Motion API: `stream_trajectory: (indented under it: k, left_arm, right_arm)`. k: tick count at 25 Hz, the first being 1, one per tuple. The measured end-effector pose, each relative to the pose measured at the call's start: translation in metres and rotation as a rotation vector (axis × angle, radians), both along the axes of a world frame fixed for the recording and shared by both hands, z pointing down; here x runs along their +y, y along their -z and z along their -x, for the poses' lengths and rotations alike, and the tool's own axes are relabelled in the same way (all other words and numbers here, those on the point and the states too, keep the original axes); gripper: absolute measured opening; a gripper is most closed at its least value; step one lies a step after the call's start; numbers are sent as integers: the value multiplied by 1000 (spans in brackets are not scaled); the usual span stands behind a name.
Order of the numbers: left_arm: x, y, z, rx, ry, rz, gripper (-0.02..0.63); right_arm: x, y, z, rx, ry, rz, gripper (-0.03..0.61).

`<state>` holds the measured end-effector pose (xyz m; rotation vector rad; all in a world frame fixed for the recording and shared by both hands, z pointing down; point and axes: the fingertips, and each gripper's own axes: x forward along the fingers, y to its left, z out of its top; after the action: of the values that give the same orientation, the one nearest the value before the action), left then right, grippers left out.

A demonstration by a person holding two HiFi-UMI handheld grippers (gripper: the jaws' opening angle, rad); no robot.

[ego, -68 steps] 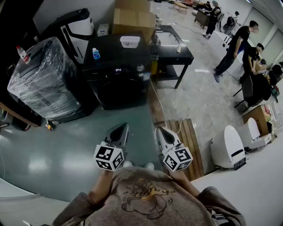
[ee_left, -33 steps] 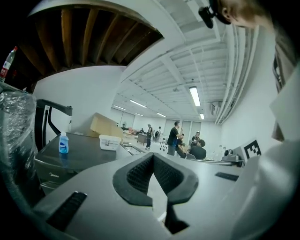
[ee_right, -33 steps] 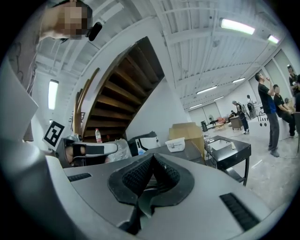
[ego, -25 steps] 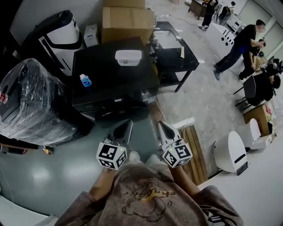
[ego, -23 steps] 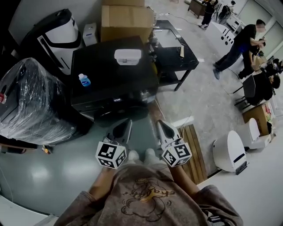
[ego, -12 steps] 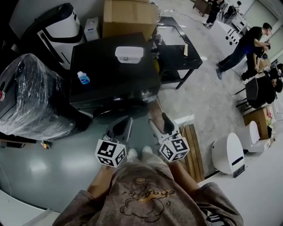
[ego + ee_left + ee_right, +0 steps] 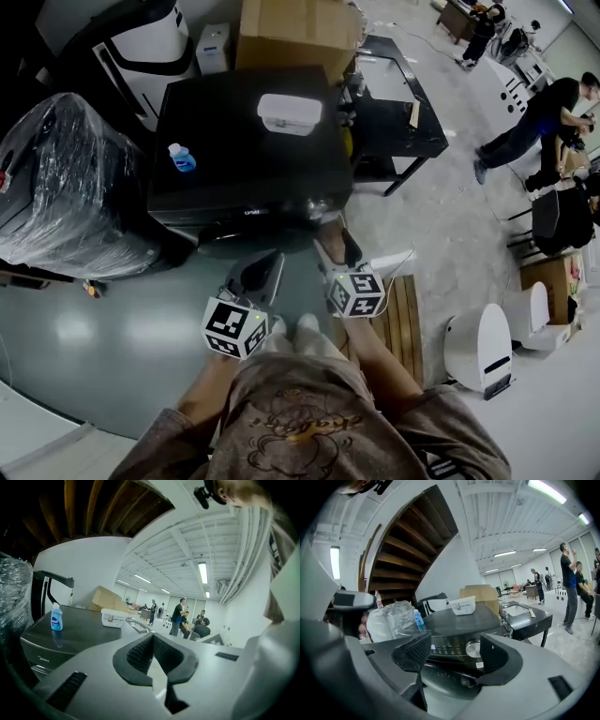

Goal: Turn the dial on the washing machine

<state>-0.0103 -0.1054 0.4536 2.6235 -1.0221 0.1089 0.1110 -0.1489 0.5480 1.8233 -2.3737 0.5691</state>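
Note:
The black washing machine (image 7: 244, 122) stands just ahead of me, and its silver dial (image 7: 317, 203) sits at the right of the front panel. In the right gripper view the dial (image 7: 473, 648) shows beyond and between the jaws, still some way off. My right gripper (image 7: 337, 246) (image 7: 457, 656) is open; its jaws have just been opening and nothing is between them. My left gripper (image 7: 269, 259) (image 7: 153, 640) is shut and empty, held left of the right one, short of the machine's front.
A white box (image 7: 291, 112) and a blue bottle (image 7: 181, 157) stand on the machine's top. A plastic-wrapped bulk (image 7: 66, 187) is at the left, a cardboard box (image 7: 300, 28) behind, a black table (image 7: 398, 103) and a wooden pallet (image 7: 403, 300) at the right. People (image 7: 544, 112) stand far right.
The right gripper has moved forward and down toward the machine's front, and its jaws have gone from shut to wide open. The left gripper has shifted a little. The machine appears nearer.

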Motion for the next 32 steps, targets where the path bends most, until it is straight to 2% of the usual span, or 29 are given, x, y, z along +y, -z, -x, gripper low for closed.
stream_trajectory:
  k: [11, 14, 22, 26, 32]
  left_arm:
    - [-12, -17, 2, -23, 59, 31, -8]
    - [-15, -19, 6, -28, 83, 38, -8]
    - [-24, -20, 6, -33, 111, 49, -8]
    - [-26, -19, 2, -34, 109, 48, -8]
    - [-26, -20, -3, -38, 107, 51, -8]
  right_arm:
    - [-82, -83, -14, 68, 15, 140, 285]
    - [-91, -102, -17, 68, 4, 184, 285]
    - [-101, -120, -21, 60, 14, 227, 267]
    - [-101, -120, -19, 11, 10, 228, 247]
    - [-100, -122, -22, -151, -23, 234, 247]
